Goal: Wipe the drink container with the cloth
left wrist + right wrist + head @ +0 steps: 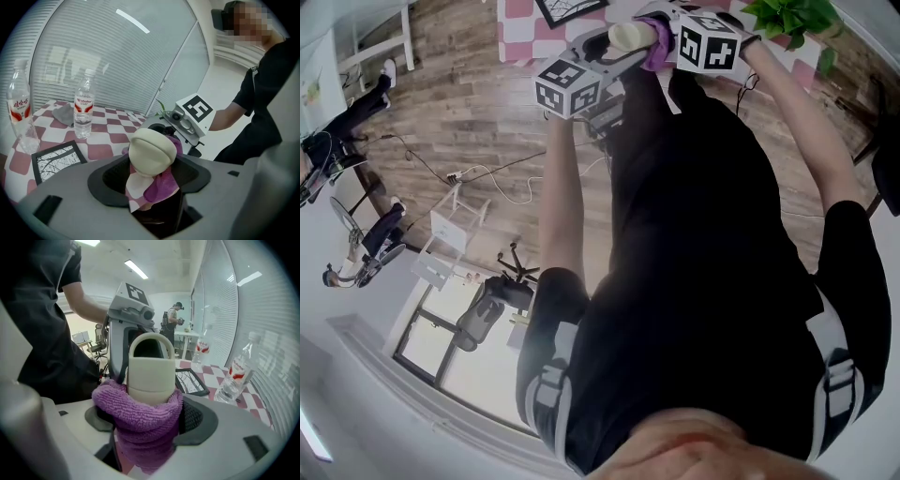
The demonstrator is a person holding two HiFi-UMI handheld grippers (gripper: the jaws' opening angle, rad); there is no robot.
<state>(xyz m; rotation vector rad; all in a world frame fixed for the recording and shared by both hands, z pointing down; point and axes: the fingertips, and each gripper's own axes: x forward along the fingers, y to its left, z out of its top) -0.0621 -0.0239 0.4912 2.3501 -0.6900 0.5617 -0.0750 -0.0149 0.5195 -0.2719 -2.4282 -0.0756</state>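
Observation:
A cream drink container [149, 151] with a rounded lid is held above the table's edge, and my left gripper [152, 190] is shut on its lower body. The purple cloth [140, 416] wraps around the container [149, 366] below its lid, and my right gripper [145, 432] is shut on that cloth. The two grippers face each other, with the container between them. In the head view the container [628, 36] and cloth [656, 54] show at the top, between the left gripper [605, 61] and the right gripper [670, 37]. The container's lower part is hidden by cloth and jaws.
A pink-and-white checkered table [108, 136] carries two clear water bottles [83, 110] [18, 105], a grey rag [63, 115] and a black-framed picture [58, 159]. A green plant [792, 19] stands at the table's far right. A person's body fills the head view's middle.

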